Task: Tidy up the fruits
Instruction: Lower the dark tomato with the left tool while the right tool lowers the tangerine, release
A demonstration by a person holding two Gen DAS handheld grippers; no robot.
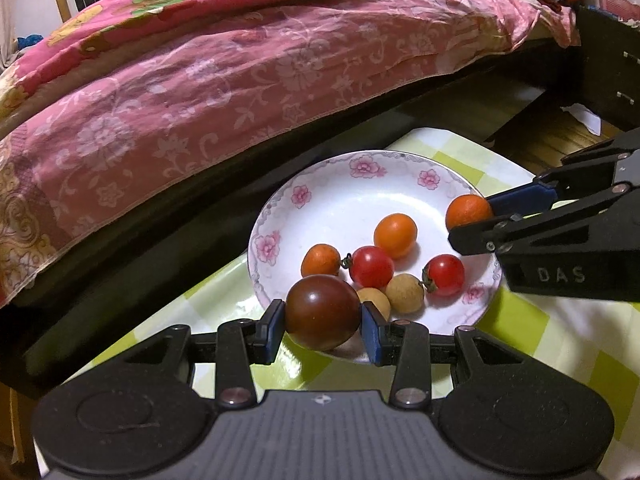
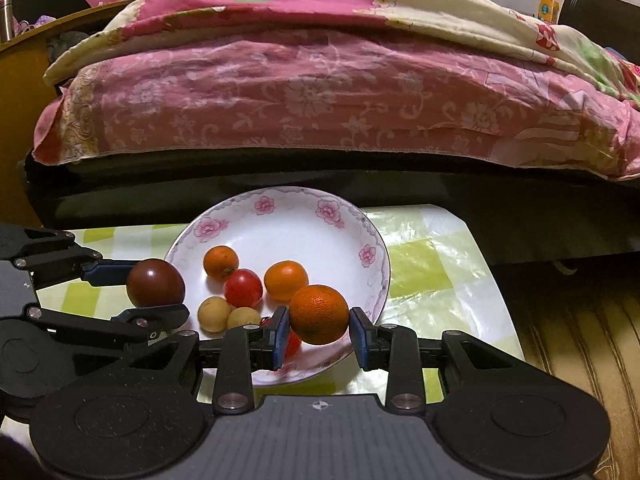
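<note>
Dark tomato (image 1: pixel 322 312) sits pinched between the blue pads of the left gripper (image 1: pixel 323 320), jaws clamped on its two sides, carried at the near rim of the plate (image 1: pixel 320 176); from the right wrist view the same tomato (image 2: pixel 156 283) hangs at the plate's left edge, and whether it is clear of the rim or brushing it cannot be told. Small orange (image 2: pixel 319 314) is gripped the same way by the right gripper (image 2: pixel 319 330), jaws closed on it, over the near right part of the plate (image 2: pixel 280 196); the left wrist view shows it (image 1: pixel 469 212) at the far right rim. Already lying in the plate: two orange fruits (image 1: pixel 395 236) (image 1: pixel 321 260), two red cherry tomatoes (image 1: pixel 372 267) (image 1: pixel 444 275), two tan round fruits (image 1: pixel 405 293) (image 1: pixel 376 302), bunched toward the near side. Step in hand, as I judge it: both hands are bringing a fruit to the plate together, delivery not yet made. Next move calls for lowering each fruit onto a bare patch of white, then easing the jaws apart. The far half is free; the near cluster is crowded, and round fruit may roll or get knocked. Plate rests on a green-and-white checked tabletop (image 2: pixel 432 256), with a bed under a pink flowered quilt (image 2: pixel 320 92) just behind.
</note>
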